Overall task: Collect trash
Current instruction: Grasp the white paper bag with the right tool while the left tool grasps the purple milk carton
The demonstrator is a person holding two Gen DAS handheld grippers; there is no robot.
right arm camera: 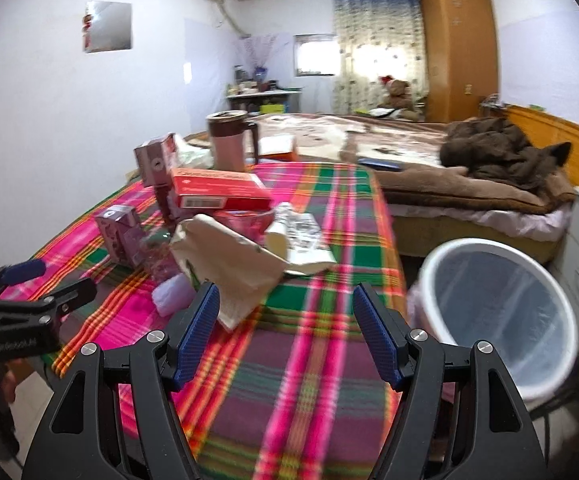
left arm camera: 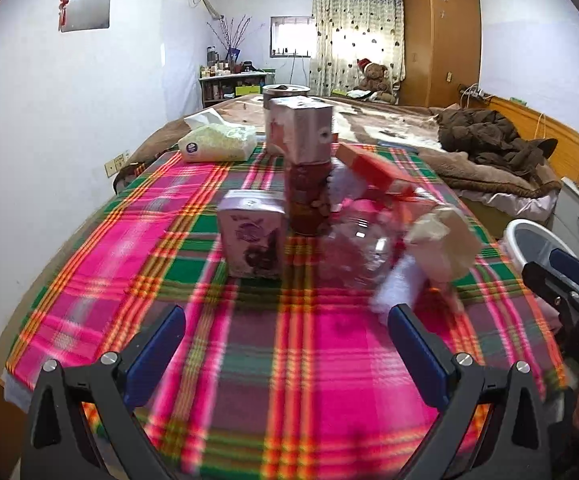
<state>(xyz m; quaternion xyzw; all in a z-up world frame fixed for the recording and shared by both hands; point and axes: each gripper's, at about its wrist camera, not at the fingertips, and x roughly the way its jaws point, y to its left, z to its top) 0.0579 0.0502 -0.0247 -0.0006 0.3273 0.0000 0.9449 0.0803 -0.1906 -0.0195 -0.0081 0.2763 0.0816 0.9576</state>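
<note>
Plaid cloth (left arm camera: 289,360) in pink and green covers a table littered with cartons, a red box (right arm camera: 219,192) and crumpled paper (right arm camera: 233,256). Both grippers, left (left arm camera: 287,334) and right (right arm camera: 285,320), hover wide open and empty. Collecting seems about to begin: next, close on the paper nearest the white bin (right arm camera: 501,312) beside the table.

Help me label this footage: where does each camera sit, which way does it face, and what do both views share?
Left wrist: on the left gripper, facing across the plaid table toward the trash pile; right gripper at its right edge.
Right wrist: on the right gripper, facing the table edge and white bin; left gripper at its left edge.
Shared: red box, purple carton, bed, wardrobe.
</note>
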